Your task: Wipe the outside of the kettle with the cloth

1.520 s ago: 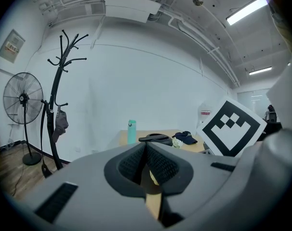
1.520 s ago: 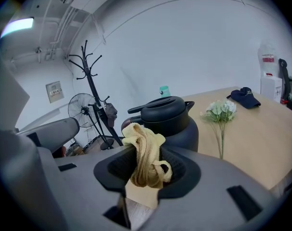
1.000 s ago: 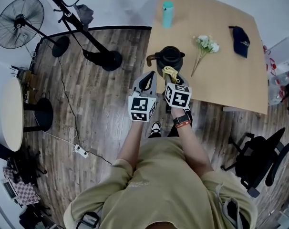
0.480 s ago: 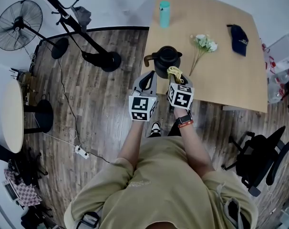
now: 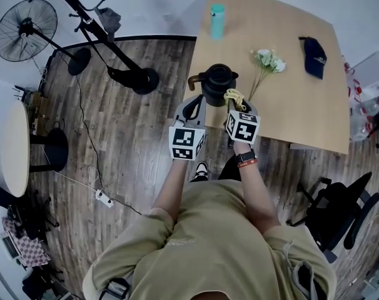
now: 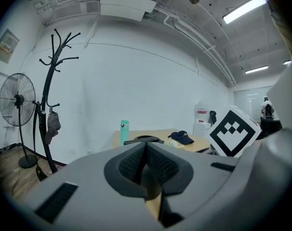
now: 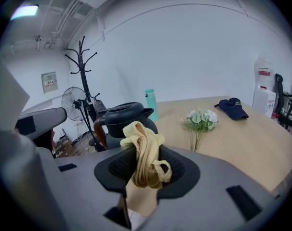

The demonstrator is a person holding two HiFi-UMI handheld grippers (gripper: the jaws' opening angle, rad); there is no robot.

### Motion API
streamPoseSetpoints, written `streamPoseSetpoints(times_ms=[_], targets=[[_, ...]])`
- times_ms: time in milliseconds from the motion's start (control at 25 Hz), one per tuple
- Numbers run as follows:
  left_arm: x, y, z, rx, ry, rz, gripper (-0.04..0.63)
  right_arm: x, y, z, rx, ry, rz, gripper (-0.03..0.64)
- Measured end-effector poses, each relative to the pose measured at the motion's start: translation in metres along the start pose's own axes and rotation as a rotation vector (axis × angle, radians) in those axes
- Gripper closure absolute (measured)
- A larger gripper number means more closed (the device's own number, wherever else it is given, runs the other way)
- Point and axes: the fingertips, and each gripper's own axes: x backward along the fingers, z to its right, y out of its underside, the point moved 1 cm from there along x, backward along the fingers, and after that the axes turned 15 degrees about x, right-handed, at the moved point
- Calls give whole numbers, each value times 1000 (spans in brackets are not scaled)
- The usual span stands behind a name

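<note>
Black kettle with a brown handle, standing upright on the wooden table close to its near-left edge; the handle points left, away from my right gripper. That gripper's jaws are clamped on a bunched yellow cloth, which stands up from between the pads and sits just beside the kettle's near-right flank. No view settles whether cloth and kettle are actually touching. In the right gripper view the cloth hangs as a narrow, twisted wad in front of the kettle, so only a little fabric leads the jaw tips. My left gripper hangs off the table's near edge, left of the kettle. Its pads meet with nothing held between them, and it steadies nothing. Farther out on the table lie a spray of white flowers, a dark blue cap and a teal bottle, all well apart from the kettle. Likely hazards: with the kettle unbraced near the edge, a sideways wiping push could slide or tip it toward the floor. The small bunched grip could also let the cloth drag out of the jaws, or let the hard jaw tips rub the kettle wall instead of the fabric.
</note>
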Motion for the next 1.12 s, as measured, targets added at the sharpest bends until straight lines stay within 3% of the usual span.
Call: streamPoseSetpoints(times_ms=[200,480,1120], targets=[[-6,2,-2,4,-23,-1,574,-9,-2,19,41,-1,-9,477],[-13,2,-1,6,-48,-3,574,-23,-10,35,196,-27,-22,477],[-12,-1,-4,-2,-64,-2,574,-48,-18,53,219,-74,-35,479]])
